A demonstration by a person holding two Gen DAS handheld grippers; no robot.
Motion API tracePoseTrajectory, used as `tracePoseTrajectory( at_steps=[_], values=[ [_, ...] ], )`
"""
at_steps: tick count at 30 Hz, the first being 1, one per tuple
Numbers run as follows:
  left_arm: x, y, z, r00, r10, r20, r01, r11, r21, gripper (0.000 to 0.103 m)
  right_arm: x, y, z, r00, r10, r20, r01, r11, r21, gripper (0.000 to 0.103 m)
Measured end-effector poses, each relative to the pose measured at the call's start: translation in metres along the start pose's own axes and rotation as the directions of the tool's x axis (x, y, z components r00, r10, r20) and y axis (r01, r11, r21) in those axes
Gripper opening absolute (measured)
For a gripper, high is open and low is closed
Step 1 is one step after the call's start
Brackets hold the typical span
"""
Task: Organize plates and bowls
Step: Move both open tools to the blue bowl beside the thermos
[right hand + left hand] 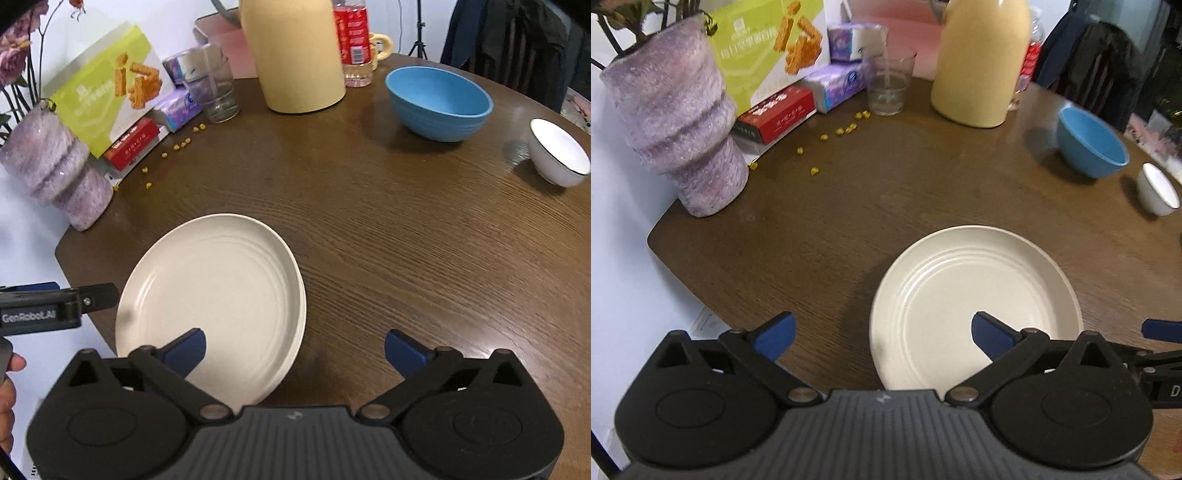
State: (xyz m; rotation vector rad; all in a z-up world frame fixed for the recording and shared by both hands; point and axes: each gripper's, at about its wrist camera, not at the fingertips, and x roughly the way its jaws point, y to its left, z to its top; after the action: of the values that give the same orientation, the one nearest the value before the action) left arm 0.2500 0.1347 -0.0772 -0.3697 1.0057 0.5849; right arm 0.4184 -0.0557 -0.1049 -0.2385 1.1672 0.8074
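Observation:
A cream plate [960, 291] [218, 288] lies flat near the front left of the brown table; in the right wrist view it looks like two stacked plates. My left gripper [882, 338] is open above the plate's left edge, nothing between its blue fingertips. My right gripper [295, 350] is open above the plate's right edge, also holding nothing. A blue bowl [1089, 144] [439, 103] stands upright at the far right. A small white bowl with a dark rim [1158, 190] [559, 155] sits to its right.
A fuzzy purple vase [679, 125] [55, 170] stands at the table's left edge. Snack boxes [768, 51], tissue packs [842, 77], a glass [888, 83], a tall yellow jug [982, 62] [295, 55] and a red bottle [354, 40] line the back. Yellow crumbs [842, 130] are scattered.

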Motion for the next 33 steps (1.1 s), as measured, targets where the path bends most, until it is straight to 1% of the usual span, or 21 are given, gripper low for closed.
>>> tracePoseTrajectory(
  at_steps=[5, 8, 13, 18, 23, 28, 31, 33],
  values=[
    [-0.021, -0.005, -0.007, 0.998, -0.047, 0.037, 0.046, 0.999, 0.013, 0.103, -0.022, -0.001, -0.017, 0.999, -0.023, 0.029, 0.023, 0.999, 0.027, 0.103],
    [-0.031, -0.011, -0.011, 0.994, -0.089, 0.056, 0.088, 0.996, 0.028, 0.103, -0.038, -0.005, -0.029, 0.997, -0.049, 0.051, 0.047, 0.998, 0.05, 0.103],
    [-0.043, -0.032, -0.015, 0.984, -0.16, 0.077, 0.152, 0.984, 0.092, 0.103, -0.064, -0.018, -0.048, 0.989, -0.116, 0.091, 0.106, 0.988, 0.115, 0.103],
    [-0.054, -0.056, -0.014, 0.967, -0.237, 0.093, 0.215, 0.956, 0.2, 0.103, -0.088, -0.032, -0.064, 0.972, -0.194, 0.132, 0.164, 0.965, 0.205, 0.103],
    [-0.057, -0.073, -0.015, 0.951, -0.3, 0.076, 0.267, 0.919, 0.289, 0.103, -0.103, -0.039, -0.086, 0.957, -0.255, 0.139, 0.207, 0.934, 0.291, 0.103],
    [-0.055, -0.09, -0.014, 0.945, -0.324, 0.043, 0.293, 0.897, 0.332, 0.103, -0.111, -0.044, -0.104, 0.951, -0.281, 0.126, 0.224, 0.912, 0.344, 0.103],
    [-0.057, -0.1, -0.01, 0.942, -0.332, 0.039, 0.302, 0.895, 0.33, 0.103, -0.115, -0.053, -0.103, 0.951, -0.285, 0.117, 0.23, 0.909, 0.348, 0.103],
    [-0.058, -0.108, -0.007, 0.945, -0.323, 0.046, 0.292, 0.901, 0.322, 0.103, -0.12, -0.062, -0.097, 0.953, -0.281, 0.117, 0.23, 0.916, 0.329, 0.103]
  ],
)
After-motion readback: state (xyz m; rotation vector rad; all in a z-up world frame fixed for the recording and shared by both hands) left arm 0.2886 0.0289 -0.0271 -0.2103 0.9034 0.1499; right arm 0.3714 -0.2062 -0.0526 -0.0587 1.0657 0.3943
